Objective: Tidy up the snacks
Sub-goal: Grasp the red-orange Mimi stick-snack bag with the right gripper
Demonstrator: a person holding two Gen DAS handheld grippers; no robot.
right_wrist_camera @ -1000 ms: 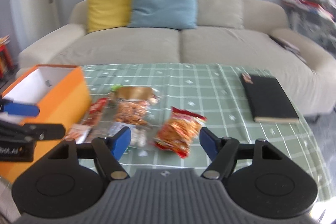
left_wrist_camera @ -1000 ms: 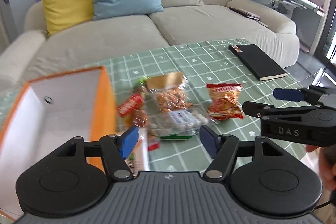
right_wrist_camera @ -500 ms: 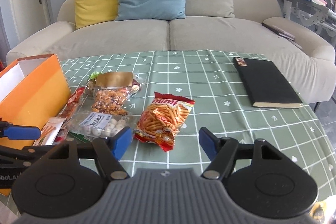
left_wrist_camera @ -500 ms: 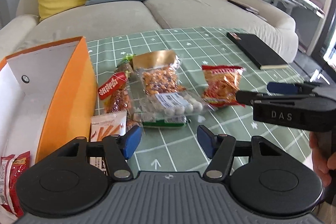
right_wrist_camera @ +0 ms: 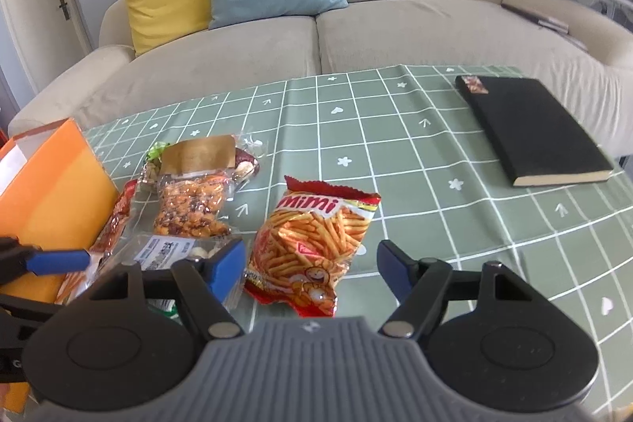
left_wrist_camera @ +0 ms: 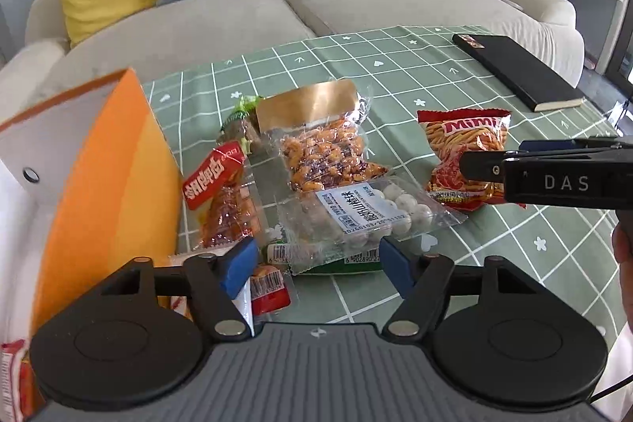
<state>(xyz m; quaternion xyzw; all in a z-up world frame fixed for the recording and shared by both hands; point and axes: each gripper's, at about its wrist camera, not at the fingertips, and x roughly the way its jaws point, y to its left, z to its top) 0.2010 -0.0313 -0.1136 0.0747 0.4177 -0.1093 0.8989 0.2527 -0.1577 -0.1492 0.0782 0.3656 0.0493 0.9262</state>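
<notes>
snacks: loose pile (left_wrist_camera: 336,184) on the green checked tablecloth (left_wrist_camera: 455,78), just right of the box; Mimi bag (right_wrist_camera: 312,244) lies apart, further right
orange box (left_wrist_camera: 114,184): far left, a red packet (left_wrist_camera: 14,378) inside
left gripper (left_wrist_camera: 316,263): spread, jaws just been opening, over the pile, pinching nothing
right gripper (right_wrist_camera: 308,263): spread, nothing gripped, Mimi bag below
black book (right_wrist_camera: 530,129): far right

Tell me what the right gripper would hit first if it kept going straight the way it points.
Most likely the Mimi snack bag: it lies between the open fingers of the right gripper, just ahead of them. Depth is hard to judge; the green tablecloth lies beneath it.
</notes>
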